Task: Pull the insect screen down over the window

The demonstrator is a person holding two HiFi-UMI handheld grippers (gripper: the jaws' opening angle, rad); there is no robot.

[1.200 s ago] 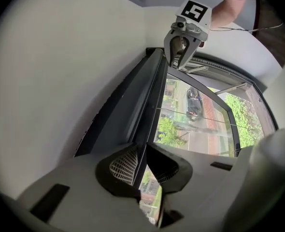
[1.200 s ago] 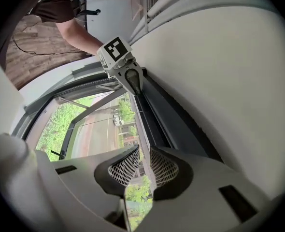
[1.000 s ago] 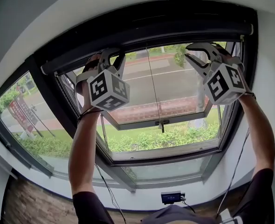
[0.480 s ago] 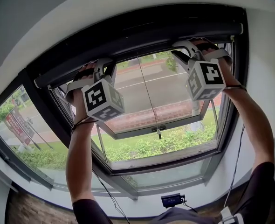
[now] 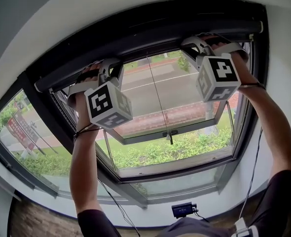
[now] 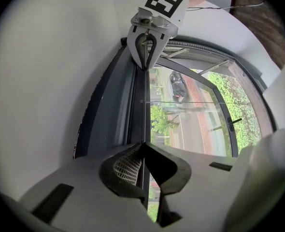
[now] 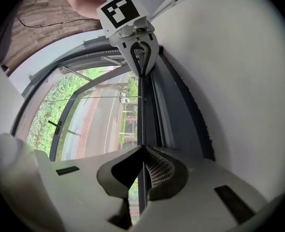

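Two arms reached up: the left hand-held gripper [image 6: 142, 145] and the right hand-held gripper [image 7: 142, 149] each had jaws pinched shut on the insect screen's pull bar [image 6: 143, 105]. That thin dark bar sat high against the top of the window frame [image 5: 160, 21], with a street [image 5: 170, 85] beyond.

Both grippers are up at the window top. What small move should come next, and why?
Probably draw both down evenly. The left gripper and right gripper each look shut on the bar under the top frame, and the glass below is uncovered.
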